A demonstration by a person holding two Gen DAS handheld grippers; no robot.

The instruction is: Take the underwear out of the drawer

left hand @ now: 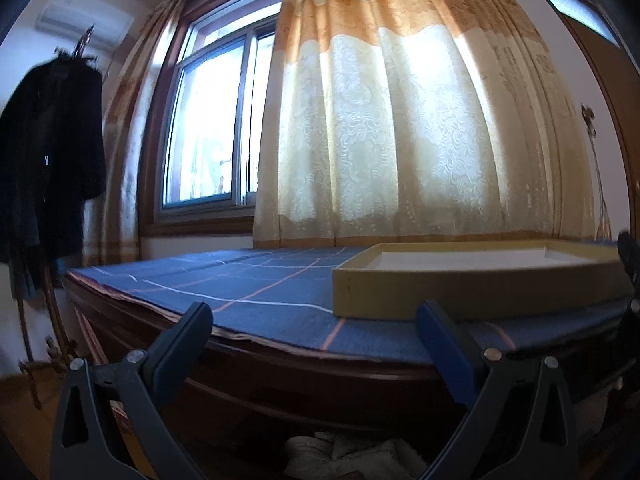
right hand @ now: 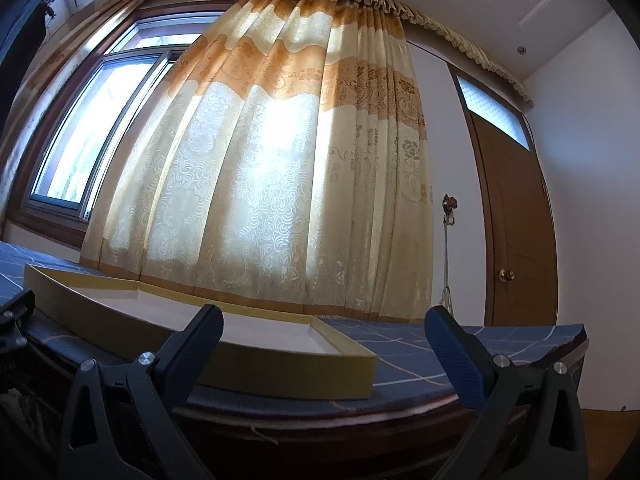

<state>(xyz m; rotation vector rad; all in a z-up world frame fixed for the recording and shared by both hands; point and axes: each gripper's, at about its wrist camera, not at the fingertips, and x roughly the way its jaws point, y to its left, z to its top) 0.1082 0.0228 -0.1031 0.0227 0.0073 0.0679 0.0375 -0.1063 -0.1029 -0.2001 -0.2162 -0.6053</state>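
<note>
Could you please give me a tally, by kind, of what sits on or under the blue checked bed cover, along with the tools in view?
Shallow yellow box lid on the cover: 1
Pale bundle of cloth below the bed edge: 1
Open tools, left tool and right tool: 2
Total: 4

Left wrist view low, close to the worktop (left hand: 260,296) edge, facing the window (left hand: 216,120) at 11 o'clock, right wrist view likewise low and close, tilted upward, door (right hand: 516,216) at 2 o'clock, both sharing curtain (left hand: 392,128), shallow box (left hand: 460,292) and blue cloth.
</note>
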